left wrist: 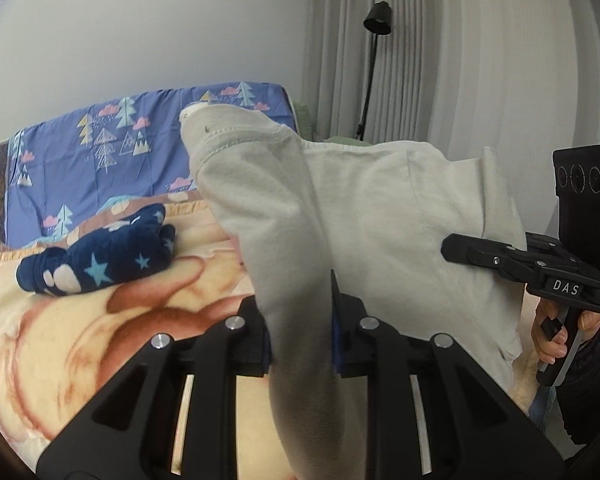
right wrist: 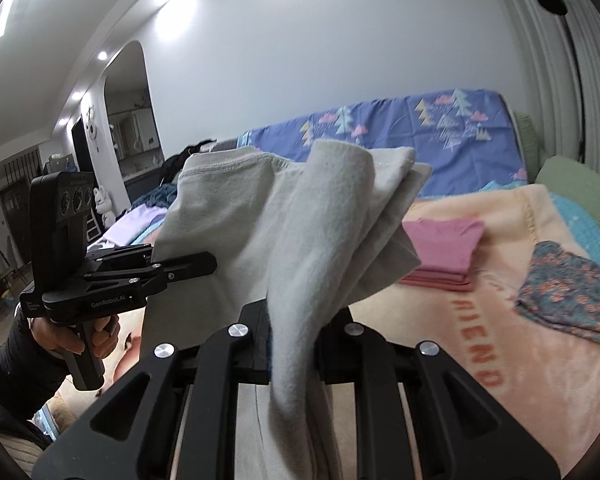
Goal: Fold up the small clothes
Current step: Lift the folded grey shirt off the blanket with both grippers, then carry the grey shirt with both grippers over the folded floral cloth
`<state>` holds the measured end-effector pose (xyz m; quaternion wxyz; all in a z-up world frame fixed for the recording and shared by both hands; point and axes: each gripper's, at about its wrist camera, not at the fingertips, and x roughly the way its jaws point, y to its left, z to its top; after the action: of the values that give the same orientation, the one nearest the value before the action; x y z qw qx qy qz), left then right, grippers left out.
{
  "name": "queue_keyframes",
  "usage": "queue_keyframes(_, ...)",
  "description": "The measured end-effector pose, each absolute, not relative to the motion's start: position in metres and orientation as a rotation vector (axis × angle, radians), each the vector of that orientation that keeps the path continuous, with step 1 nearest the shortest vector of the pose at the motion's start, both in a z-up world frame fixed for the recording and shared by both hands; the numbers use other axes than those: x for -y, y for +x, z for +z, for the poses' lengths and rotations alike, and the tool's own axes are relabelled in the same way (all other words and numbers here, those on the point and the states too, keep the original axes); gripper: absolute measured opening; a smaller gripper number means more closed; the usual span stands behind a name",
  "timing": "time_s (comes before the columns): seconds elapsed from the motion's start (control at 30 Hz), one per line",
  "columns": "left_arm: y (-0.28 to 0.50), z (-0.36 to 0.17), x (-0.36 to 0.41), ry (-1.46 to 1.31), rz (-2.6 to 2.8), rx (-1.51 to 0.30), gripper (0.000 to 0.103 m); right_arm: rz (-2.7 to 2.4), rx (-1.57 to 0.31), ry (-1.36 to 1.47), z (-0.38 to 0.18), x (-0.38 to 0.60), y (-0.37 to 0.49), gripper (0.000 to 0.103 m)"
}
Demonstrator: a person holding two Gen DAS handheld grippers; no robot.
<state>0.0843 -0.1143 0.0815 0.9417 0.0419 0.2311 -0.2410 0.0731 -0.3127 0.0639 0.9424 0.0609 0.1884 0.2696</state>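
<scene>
**Grey garment held aloft between both claws**

Left claw [left wrist: 300, 320] and right claw [right wrist: 294, 332] each pinch a bunched edge of the grey garment [left wrist: 364, 208], which hangs above the bed blanket [right wrist: 480, 360], not laid flat.

Risk: the thick folds could slip from either pinch, or layers could shift unevenly when lowered, spoiling the fold.

Pose: both claws point forward, roughly level, apart, with the cloth spanning between them.

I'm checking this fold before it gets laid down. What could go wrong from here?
1. The cream garment hangs bunched between the left gripper and right gripper, so it might land creased.
2. Lowered carelessly, it could drape over the folded pink clothes or the navy star item.
</scene>
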Motion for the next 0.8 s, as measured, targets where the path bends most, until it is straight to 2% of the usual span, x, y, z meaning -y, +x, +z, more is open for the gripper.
queue_keyframes(0.37, 0.067, 0.106, 0.187, 0.178, -0.572, -0.426, 0.021, 0.427, -0.293, 0.141, 0.082, 0.371, 0.027, 0.015)
queue_keyframes(0.8, 0.094, 0.131, 0.303, 0.312, -0.675, -0.366, 0.021, 0.234, -0.229, 0.206, 0.089, 0.459, 0.032, 0.015)
